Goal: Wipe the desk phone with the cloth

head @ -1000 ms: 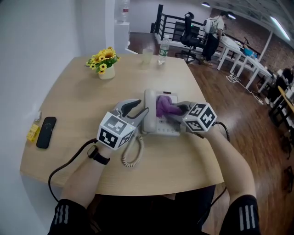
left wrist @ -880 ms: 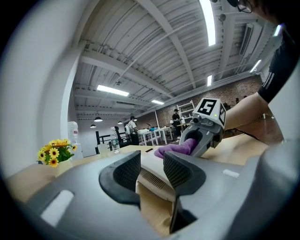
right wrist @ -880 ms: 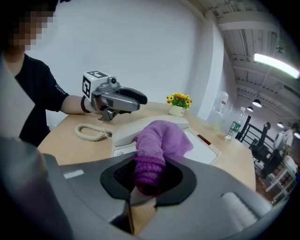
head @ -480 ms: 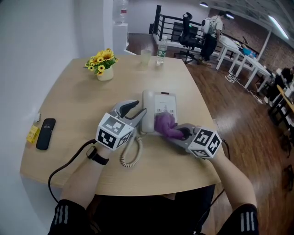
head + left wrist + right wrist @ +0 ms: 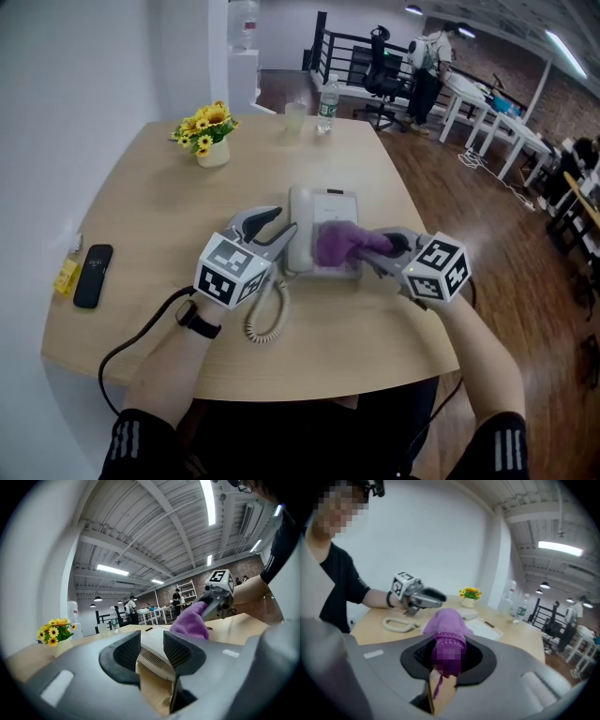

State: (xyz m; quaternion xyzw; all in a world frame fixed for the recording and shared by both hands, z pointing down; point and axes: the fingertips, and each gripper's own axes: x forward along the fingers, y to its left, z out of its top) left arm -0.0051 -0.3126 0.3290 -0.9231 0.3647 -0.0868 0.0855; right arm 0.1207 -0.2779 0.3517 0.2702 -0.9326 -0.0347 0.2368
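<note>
A white desk phone (image 5: 334, 206) lies mid-table, its coiled cord (image 5: 266, 317) trailing toward me. My left gripper (image 5: 281, 231) holds the phone's left edge, where the handset lies; in the left gripper view the white casing (image 5: 151, 645) fills the gap between the jaws. My right gripper (image 5: 382, 247) is shut on a purple cloth (image 5: 337, 242), which rests on the phone's near half. The right gripper view has the cloth (image 5: 448, 629) bunched between the jaws, with the phone (image 5: 482, 627) just beyond. The keypad under the cloth is hidden.
A pot of yellow flowers (image 5: 212, 131) stands at the back left. A water bottle (image 5: 328, 101) and a cup (image 5: 296, 116) are at the far edge. A black handheld device (image 5: 92, 274) and a yellow item (image 5: 67, 270) lie at the left edge.
The right gripper dragged the cloth from the phone's upper face down to its near right corner, then back onto the lower middle. The left gripper stayed put.
</note>
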